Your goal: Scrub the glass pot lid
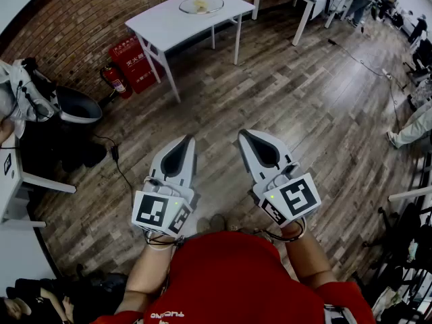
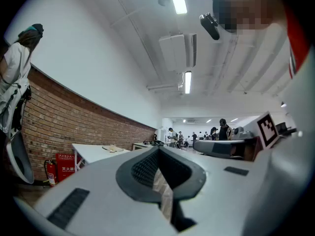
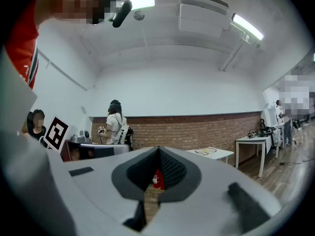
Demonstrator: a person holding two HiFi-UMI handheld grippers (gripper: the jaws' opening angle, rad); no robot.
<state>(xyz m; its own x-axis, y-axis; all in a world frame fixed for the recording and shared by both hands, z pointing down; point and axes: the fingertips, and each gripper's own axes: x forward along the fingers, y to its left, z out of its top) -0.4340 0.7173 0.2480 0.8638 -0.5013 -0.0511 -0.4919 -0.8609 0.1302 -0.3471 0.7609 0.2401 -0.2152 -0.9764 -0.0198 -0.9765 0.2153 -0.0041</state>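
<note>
My left tongs [image 1: 188, 139] and right tongs [image 1: 244, 134] are closed, empty; the glass lid [image 1: 201, 5] looks fragile, slippery: grip its rim.

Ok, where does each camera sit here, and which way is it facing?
Head view: on the person's head, looking steeply down at the wooden floor; shows the red shirt, the left gripper and the right gripper, both shut.
Left gripper view: on the left gripper, level along its closed jaws toward the brick wall; red sleeve at the right edge.
Right gripper view: on the right gripper, level toward the same wall; the other sleeve at upper left.
Shared: all three show the white table carrying the glass pot lid.
</note>
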